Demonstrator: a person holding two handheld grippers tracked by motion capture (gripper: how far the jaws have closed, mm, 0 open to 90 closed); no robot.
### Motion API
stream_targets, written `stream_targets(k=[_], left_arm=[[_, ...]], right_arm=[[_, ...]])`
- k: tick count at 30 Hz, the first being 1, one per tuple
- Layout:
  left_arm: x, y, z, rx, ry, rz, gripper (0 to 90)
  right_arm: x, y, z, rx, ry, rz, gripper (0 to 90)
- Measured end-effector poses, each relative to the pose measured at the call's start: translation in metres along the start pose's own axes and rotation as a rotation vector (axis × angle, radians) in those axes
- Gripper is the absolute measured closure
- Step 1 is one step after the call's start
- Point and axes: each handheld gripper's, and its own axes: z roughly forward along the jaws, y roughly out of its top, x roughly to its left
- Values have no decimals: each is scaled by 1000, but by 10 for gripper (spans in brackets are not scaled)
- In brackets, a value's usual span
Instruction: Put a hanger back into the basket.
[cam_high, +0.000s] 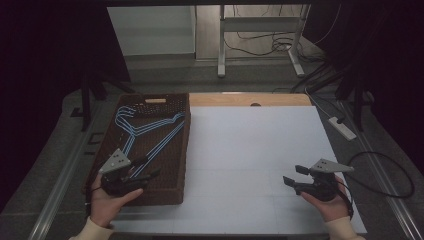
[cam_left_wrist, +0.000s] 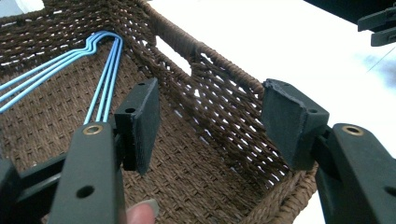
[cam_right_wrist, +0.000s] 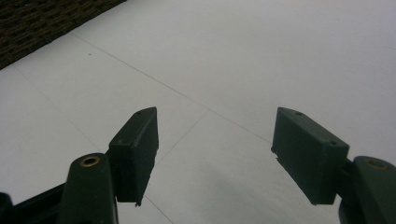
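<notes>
hangers (cam_high: 150, 131) flat in basket (cam_high: 186, 150) | L gripper (cam_high: 145, 168) agape over near end (empty) | R gripper (cam_high: 294, 176) agape above bare table (cam_high: 250, 150)

The basket (cam_high: 172, 150) was dark brown, in a close woven pattern with open lattice gaps along its walls. The hangers (cam_high: 150, 131) inside were light blue — thin, plain wire. Both grippers, left (cam_high: 145, 167) and right (cam_high: 294, 175), were black, each topped by a grey plate. The table (cam_high: 250, 150) was plain white, crossed by faint seam lines.
</notes>
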Motion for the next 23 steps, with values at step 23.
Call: stream_targets(k=[23], left_arm=[[-9,-7,10,-9,14,16,376]], right_arm=[[1,1,-2,-3,30,-19,327]])
